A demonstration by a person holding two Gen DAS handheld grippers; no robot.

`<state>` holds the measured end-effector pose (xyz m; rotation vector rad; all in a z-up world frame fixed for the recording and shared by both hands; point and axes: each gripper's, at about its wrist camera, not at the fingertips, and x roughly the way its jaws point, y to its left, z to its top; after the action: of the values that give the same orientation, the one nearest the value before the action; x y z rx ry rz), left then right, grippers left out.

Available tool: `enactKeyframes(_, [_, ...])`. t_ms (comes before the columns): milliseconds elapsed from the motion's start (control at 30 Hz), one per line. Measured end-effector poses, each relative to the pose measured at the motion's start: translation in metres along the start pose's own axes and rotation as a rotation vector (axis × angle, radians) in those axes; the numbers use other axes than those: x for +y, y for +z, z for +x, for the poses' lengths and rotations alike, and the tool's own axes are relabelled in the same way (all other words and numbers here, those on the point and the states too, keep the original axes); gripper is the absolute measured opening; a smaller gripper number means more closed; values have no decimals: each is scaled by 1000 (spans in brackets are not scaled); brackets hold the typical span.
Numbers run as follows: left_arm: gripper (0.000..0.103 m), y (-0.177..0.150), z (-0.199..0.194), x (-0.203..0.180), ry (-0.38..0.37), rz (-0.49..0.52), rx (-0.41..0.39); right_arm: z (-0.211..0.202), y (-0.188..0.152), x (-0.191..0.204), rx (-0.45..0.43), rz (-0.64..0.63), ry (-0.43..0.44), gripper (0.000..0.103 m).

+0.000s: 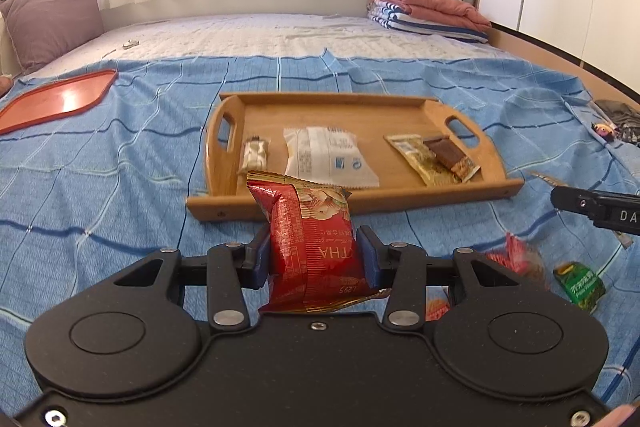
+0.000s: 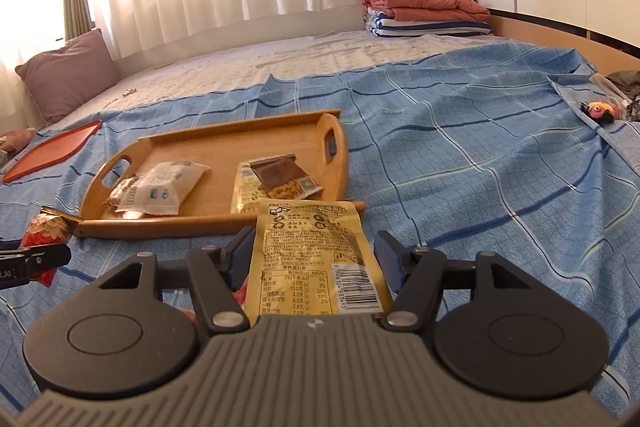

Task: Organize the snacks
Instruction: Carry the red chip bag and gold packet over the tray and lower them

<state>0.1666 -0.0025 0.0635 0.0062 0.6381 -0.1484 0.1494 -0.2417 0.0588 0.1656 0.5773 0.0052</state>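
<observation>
My left gripper (image 1: 316,255) is shut on a red snack packet (image 1: 310,239), held just in front of the wooden tray (image 1: 404,205). My right gripper (image 2: 314,259) is shut on a yellow snack packet (image 2: 316,259), held right of the tray's (image 2: 224,225) near corner. The tray holds a small beige bar (image 1: 255,155), a white packet (image 1: 324,157), a gold packet (image 1: 424,159) and a brown bar (image 1: 450,155). The left gripper with the red packet (image 2: 44,229) shows at the right wrist view's left edge.
A green packet (image 1: 582,285) and a red packet (image 1: 518,255) lie on the blue sheet right of my left gripper. An orange tray (image 1: 56,99) lies far left. Folded blankets (image 1: 428,9) and a mauve pillow (image 1: 52,21) sit at the bed's back.
</observation>
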Motion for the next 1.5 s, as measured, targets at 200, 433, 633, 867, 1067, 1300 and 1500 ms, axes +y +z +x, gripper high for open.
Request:
enactKeyframes(200, [42, 23, 7, 3, 5, -5, -18, 11, 19, 13, -8, -4, 30, 66])
enactKeyframes(433, [42, 46, 19, 9, -5, -28, -27, 28, 41, 30, -11, -14, 57, 66])
enactKeyframes(633, [42, 66, 35, 16, -60, -57, -30, 44, 56, 42, -11, -22, 70, 66])
enactKeyframes(867, [42, 96, 63, 17, -54, -40, -35, 72, 77, 57, 8, -21, 77, 66])
enactKeyframes(1067, [42, 113, 99, 22, -40, -59, -13, 103, 87, 68, 43, 24, 103, 66])
enactKeyframes(1300, [42, 122, 141, 31, -14, -89, 25, 138, 92, 76, 90, 81, 116, 67])
enactKeyframes(1500, [42, 119, 171, 36, 7, -104, 70, 162, 83, 82, 121, 95, 114, 67])
